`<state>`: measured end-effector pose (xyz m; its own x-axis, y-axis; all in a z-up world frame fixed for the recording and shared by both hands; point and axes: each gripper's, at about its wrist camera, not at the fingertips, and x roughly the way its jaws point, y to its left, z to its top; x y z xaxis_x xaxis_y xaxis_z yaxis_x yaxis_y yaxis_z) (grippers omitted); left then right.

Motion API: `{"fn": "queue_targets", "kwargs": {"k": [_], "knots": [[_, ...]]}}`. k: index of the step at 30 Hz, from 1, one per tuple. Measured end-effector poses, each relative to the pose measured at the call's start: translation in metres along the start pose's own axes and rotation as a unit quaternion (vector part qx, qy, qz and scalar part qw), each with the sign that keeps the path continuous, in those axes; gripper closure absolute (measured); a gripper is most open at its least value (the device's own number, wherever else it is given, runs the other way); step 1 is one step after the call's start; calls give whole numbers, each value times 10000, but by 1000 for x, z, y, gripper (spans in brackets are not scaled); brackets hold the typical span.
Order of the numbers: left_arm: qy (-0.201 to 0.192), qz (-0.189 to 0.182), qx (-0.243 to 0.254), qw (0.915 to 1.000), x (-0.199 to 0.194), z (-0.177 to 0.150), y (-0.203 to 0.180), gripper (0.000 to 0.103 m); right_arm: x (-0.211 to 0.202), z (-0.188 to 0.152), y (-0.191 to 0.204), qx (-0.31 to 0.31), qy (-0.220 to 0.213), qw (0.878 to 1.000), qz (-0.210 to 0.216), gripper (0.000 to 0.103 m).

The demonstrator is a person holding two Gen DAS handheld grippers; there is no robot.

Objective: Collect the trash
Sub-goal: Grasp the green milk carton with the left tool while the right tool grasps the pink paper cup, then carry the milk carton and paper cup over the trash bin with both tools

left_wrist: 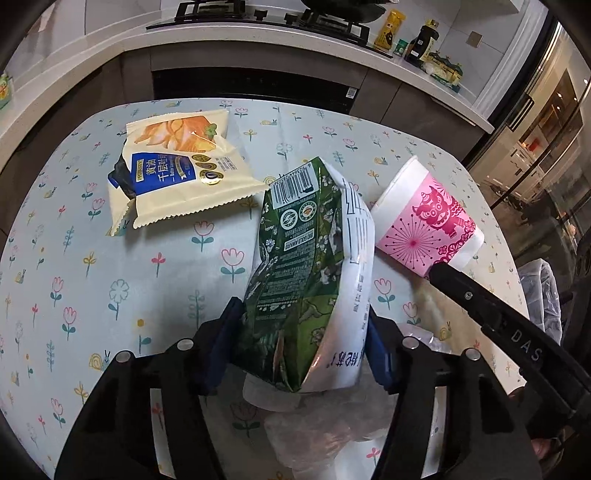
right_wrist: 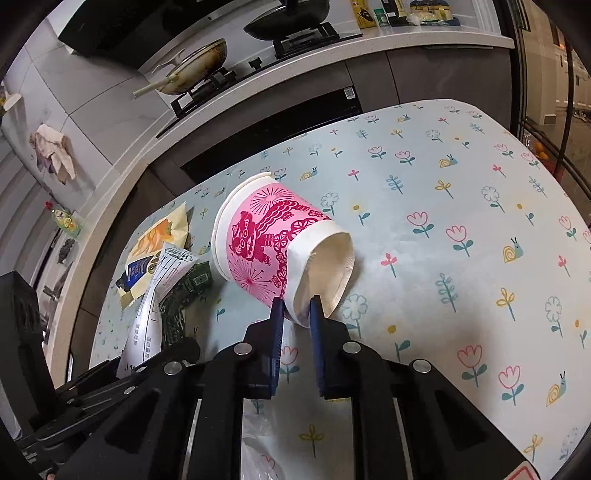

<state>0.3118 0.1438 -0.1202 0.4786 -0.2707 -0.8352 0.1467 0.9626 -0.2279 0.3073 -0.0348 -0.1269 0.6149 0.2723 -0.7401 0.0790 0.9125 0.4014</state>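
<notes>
My left gripper point(left_wrist: 299, 321) is shut on a green and white snack bag point(left_wrist: 310, 266) and holds it above the table; the bag also shows in the right wrist view point(right_wrist: 166, 288). My right gripper point(right_wrist: 297, 306) is shut on the bottom rim of a pink and white paper cup point(right_wrist: 273, 243), which lies on its side; it also shows in the left wrist view point(left_wrist: 428, 221). A cream bread wrapper point(left_wrist: 177, 166) lies flat on the table at the far left, and shows in the right wrist view point(right_wrist: 159, 240).
The table has a flower-print cloth point(right_wrist: 461, 258). A clear plastic bag point(left_wrist: 332, 424) lies below the held snack bag, near the table's front edge, and shows in the right wrist view point(right_wrist: 258, 443). A kitchen counter with a stove point(left_wrist: 273, 18) runs behind the table.
</notes>
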Motion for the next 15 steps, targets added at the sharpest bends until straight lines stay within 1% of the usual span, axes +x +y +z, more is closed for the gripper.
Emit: {"fn": "queue_targets", "kwargs": {"k": [3, 9, 10, 15], "knots": [[-76, 29, 56, 10000, -7, -3, -5, 45, -12, -2, 1, -38, -101, 9999, -5, 89], [-245, -68, 73, 9997, -28, -8, -15, 45, -41, -5, -2, -55, -350, 9994, -63, 89], [-274, -111, 82, 9995, -32, -8, -18, 50, -47, -5, -4, -36, -397, 9992, -67, 89], [-377, -175, 255, 9988, -49, -11, -40, 52, -76, -5, -16, 56, -610, 9981, -94, 89]]}}
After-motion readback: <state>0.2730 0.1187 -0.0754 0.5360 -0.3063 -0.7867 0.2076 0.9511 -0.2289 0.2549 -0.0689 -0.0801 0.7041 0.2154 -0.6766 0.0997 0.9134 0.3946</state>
